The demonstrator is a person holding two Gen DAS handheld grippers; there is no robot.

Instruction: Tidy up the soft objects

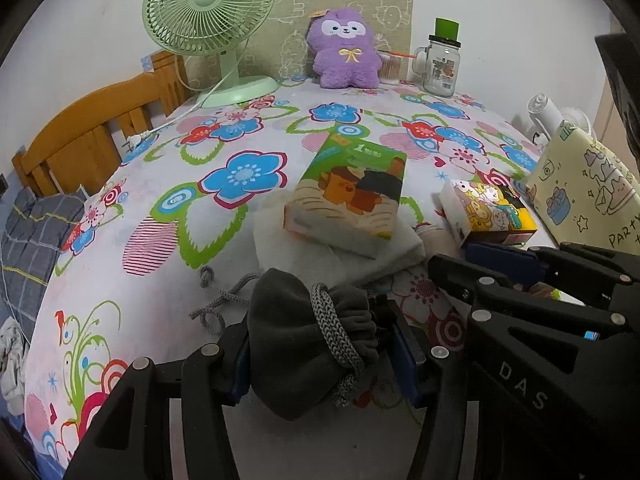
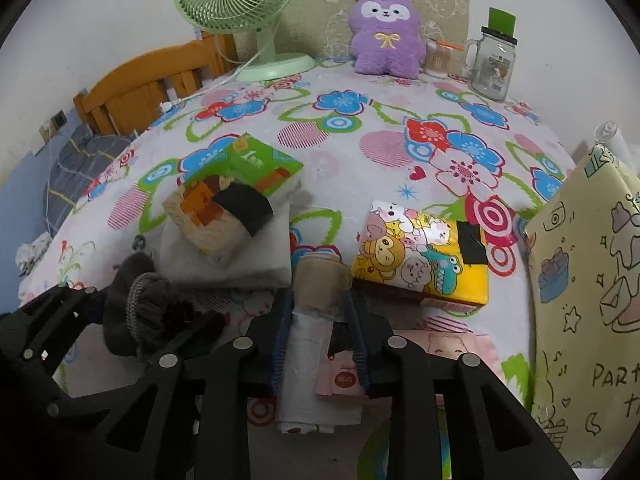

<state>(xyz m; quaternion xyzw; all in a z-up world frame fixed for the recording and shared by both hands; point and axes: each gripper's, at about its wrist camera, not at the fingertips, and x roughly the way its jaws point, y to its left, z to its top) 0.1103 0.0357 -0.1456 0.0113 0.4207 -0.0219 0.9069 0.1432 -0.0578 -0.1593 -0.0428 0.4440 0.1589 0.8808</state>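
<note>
One floral tablecloth (image 1: 240, 128), wall behind.

Setting: a home, most likely a bedroom. Evidence: the work surface is covered by a white cloth printed with blue, red and pink flowers (image 1: 248, 172). An orange wooden slatted headboard (image 1: 92, 128) stands at its left edge, with a grey checked fabric bundle (image 1: 28, 236) just beside it. Against the plain wall sit a pale green plastic desk fan (image 1: 212, 24), a purple plush toy with a yellow bow (image 1: 344, 52) and a clear glass mug jar with a green lid (image 1: 440, 60). A cream cartoon-printed gift bag (image 2: 592, 280) stands at the right.
</note>
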